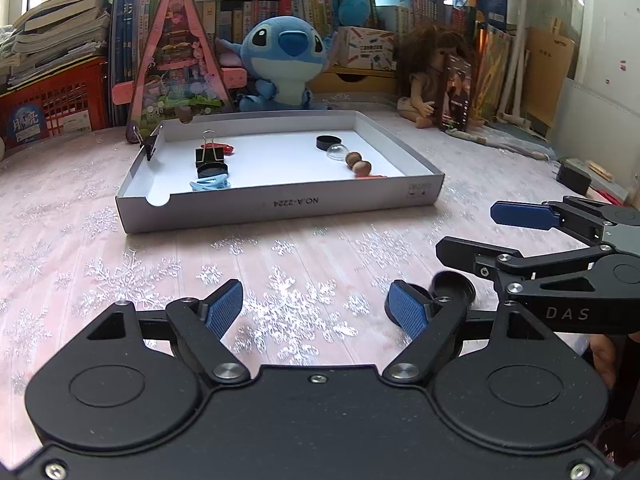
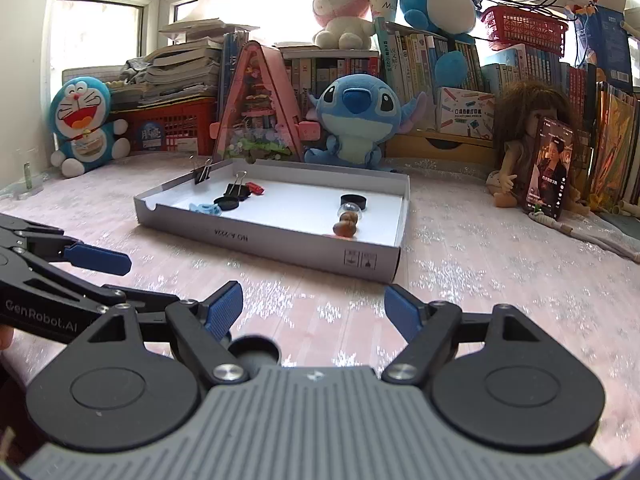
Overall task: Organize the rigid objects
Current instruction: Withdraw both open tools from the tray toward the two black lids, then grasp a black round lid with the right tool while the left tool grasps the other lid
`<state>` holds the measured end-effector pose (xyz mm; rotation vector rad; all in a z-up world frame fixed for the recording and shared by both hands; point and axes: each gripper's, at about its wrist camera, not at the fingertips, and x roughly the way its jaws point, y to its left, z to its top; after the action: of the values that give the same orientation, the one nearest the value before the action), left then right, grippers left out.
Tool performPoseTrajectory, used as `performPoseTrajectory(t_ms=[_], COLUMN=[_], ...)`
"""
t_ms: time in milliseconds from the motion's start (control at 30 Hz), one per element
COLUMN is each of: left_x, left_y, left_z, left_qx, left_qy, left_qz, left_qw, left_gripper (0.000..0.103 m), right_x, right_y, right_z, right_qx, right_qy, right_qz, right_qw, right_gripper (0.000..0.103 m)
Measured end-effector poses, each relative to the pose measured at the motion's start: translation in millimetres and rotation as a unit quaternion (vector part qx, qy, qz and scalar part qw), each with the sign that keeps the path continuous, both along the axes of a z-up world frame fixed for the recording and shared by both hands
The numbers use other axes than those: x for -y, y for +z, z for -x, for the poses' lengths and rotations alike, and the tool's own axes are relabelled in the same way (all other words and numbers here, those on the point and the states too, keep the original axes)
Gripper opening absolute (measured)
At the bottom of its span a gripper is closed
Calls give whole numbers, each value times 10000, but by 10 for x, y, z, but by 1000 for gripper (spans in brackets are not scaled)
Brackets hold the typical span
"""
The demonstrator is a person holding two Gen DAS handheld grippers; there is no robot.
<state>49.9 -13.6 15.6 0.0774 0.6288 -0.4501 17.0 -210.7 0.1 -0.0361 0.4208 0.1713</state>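
Note:
A shallow grey box lid (image 1: 280, 206) (image 2: 280, 246) lies on the table. In it are binder clips (image 1: 209, 154), a black cap (image 1: 212, 169), a blue loop (image 1: 210, 184), a red piece (image 1: 224, 147), another black cap (image 1: 329, 142), a clear dome (image 1: 338, 152) and brown nuts (image 1: 357, 163). A loose black cap (image 1: 454, 286) (image 2: 254, 350) lies on the table by my left gripper's right fingertip. My left gripper (image 1: 316, 308) is open and empty. My right gripper (image 2: 314, 308) is open and empty, seen from the side in the left wrist view (image 1: 480, 232).
Stitch plush (image 2: 354, 120), pink triangular toy house (image 2: 258, 108), doll with a phone (image 2: 550, 168), Doraemon plush (image 2: 82, 124), red crate (image 1: 52, 108) and books line the back. A black adapter (image 1: 574, 176) lies at right. The tablecloth (image 1: 280, 264) has a snowflake pattern.

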Motion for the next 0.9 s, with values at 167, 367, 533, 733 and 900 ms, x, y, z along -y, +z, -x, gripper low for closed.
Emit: performPoseTrajectory(t_ms=[167,367,533,733,900], left_x=[-5,-9,-14,-24,-15], left_y=[-51,-95,-113,-119,-114], left_z=[68,94,109,119,140], left_qx=[-53,-90,-62,-25,2], left_qy=[-53,-12,21,25,-29], left_qz=[0,-34,-81,-103,-115], left_qw=[10000,10000,9999,9999,9999], left_gripper=[79,79,79,79,79], right_x=[7,-23,-44,-71,-91], right_y=[-54,-153,-192,-210,-211], right_z=[108,175,177,173,175], right_qx=[-26,-151,-199,-194,-190], right_qy=[65,160,215,240,316], right_qz=[54,93,80,164,250], right_qw=[10000,9997,9995,9994,9990], right_gripper=[86,86,86,83,73])
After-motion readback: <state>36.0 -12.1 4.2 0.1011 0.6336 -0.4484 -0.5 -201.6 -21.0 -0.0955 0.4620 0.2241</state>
